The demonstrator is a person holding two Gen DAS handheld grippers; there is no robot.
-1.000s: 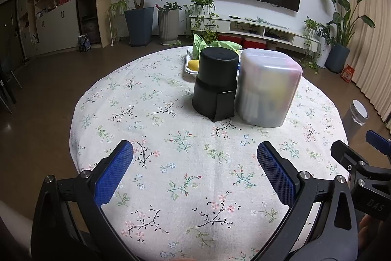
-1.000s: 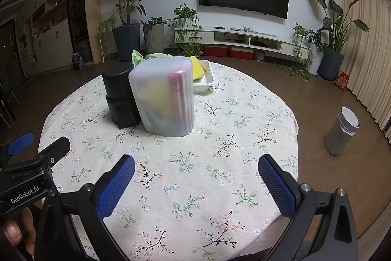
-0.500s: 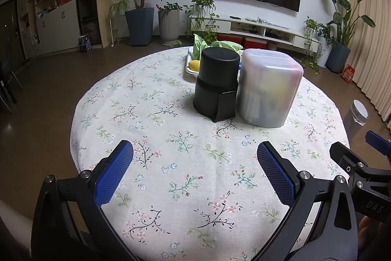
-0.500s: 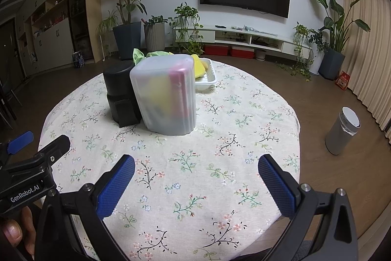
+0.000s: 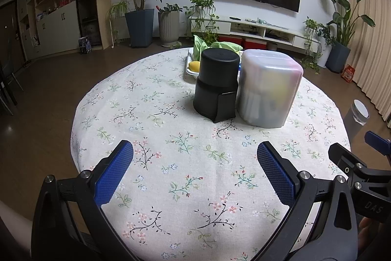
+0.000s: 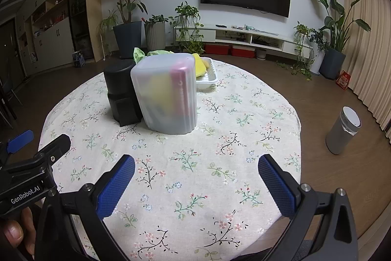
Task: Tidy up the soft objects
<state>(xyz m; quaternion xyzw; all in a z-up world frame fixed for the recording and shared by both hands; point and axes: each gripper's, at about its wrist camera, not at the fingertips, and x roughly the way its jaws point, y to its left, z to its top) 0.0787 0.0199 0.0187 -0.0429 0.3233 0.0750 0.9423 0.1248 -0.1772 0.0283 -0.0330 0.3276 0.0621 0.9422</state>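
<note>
Both the left claw [image 5: 195, 164] and the right claw [image 6: 196, 177] are held wide apart and empty above the floral-clothed desk [image 5: 151, 114], well short of the soft items (green and yellow) heaped in the white tray [image 6: 207, 77] behind the black canister [image 5: 216, 85] and frosted container [image 6: 167, 94], so no step can be fixed.

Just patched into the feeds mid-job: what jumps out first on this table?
Two containers standing side by side mid-table: a black container and, on its right, a frosted translucent container with pink and yellow items showing through. Behind them a white tray holds yellow and green soft things. Both grippers, left gripper and right gripper, hang open over the near edge of the floral tablecloth, holding nothing.
</note>
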